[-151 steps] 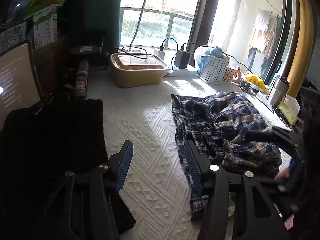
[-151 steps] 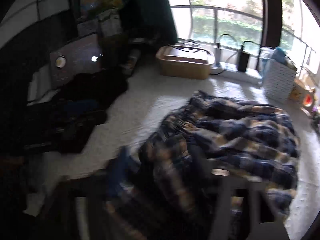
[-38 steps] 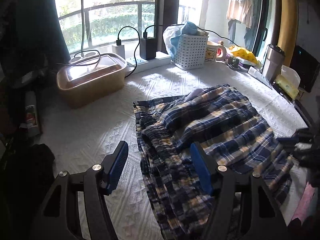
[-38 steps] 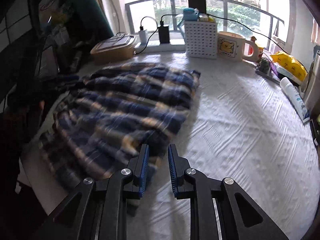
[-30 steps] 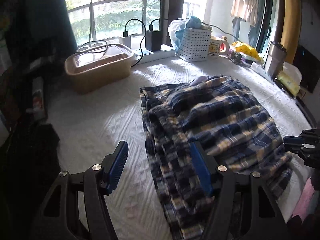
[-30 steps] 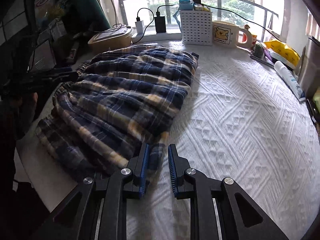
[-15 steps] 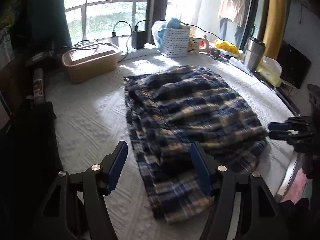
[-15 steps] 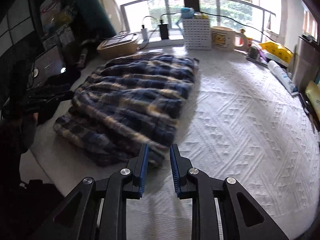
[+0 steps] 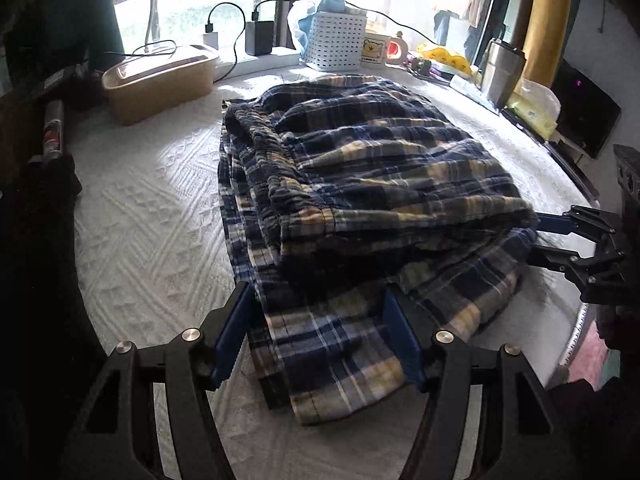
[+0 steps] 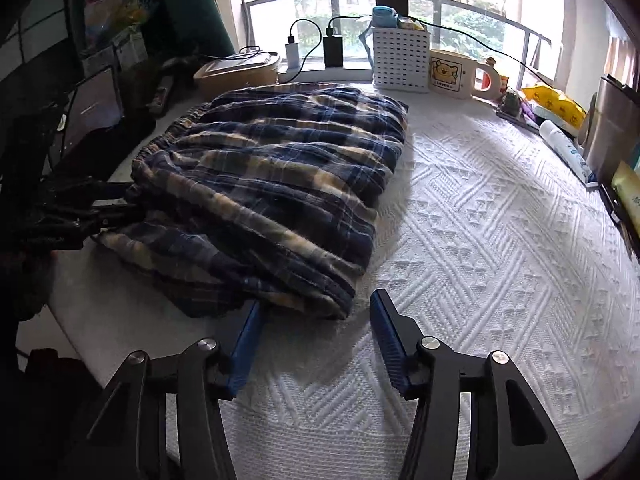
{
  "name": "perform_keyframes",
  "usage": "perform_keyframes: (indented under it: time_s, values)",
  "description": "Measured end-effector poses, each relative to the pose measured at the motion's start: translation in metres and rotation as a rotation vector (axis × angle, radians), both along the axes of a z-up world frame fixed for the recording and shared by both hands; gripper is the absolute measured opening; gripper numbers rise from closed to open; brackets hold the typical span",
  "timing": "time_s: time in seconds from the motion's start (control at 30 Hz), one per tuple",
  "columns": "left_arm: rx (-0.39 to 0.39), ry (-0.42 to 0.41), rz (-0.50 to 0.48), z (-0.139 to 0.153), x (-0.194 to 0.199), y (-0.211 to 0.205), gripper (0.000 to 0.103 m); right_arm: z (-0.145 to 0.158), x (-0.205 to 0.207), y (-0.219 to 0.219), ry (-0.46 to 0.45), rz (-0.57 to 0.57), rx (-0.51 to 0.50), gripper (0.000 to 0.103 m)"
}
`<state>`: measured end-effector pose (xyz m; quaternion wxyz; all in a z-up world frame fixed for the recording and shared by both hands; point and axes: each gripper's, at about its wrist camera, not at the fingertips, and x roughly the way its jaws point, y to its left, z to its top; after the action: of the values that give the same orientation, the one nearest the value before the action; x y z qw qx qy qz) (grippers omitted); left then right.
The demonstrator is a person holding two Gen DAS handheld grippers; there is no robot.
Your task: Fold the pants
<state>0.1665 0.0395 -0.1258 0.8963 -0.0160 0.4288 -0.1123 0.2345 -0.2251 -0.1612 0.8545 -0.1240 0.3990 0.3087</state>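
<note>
Bare white textured table cover (image 10: 500,240) right of the folded blue-and-yellow plaid pants (image 10: 272,184): wide passage. Far edge blocked by tan lidded plastic box (image 9: 156,84), white perforated basket (image 10: 401,60), cream bear-print mug (image 10: 452,74). Right rim lined by steel tumbler (image 9: 502,72) and white tube (image 10: 564,150); narrow bare strip left of the pants.

Pants (image 9: 360,184) on table (image 9: 152,216); basket (image 9: 338,42), mug (image 9: 378,51) behind.

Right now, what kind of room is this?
Probably a lived-in home room by a window: blue plaid pants on a white textured cloth, with a cartoon bear mug and plugged-in chargers.
</note>
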Motion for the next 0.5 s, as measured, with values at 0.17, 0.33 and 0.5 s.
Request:
perform_keyframes:
  time_s: [0.17,0.33,0.5]
  values:
    - [-0.082,-0.011,0.038,0.014,-0.009,0.025,0.066,0.01,0.0,-0.018,0.046,-0.014,0.041,0.057]
    - [-0.192,-0.015,0.132,0.019,0.014,0.051,0.07,0.031,0.022,-0.046,0.026,-0.116,0.119,0.071]
    - [-0.226,0.007,0.198,0.013,0.051,0.054,0.076,0.043,0.049,-0.045,0.002,-0.147,0.123,0.072]
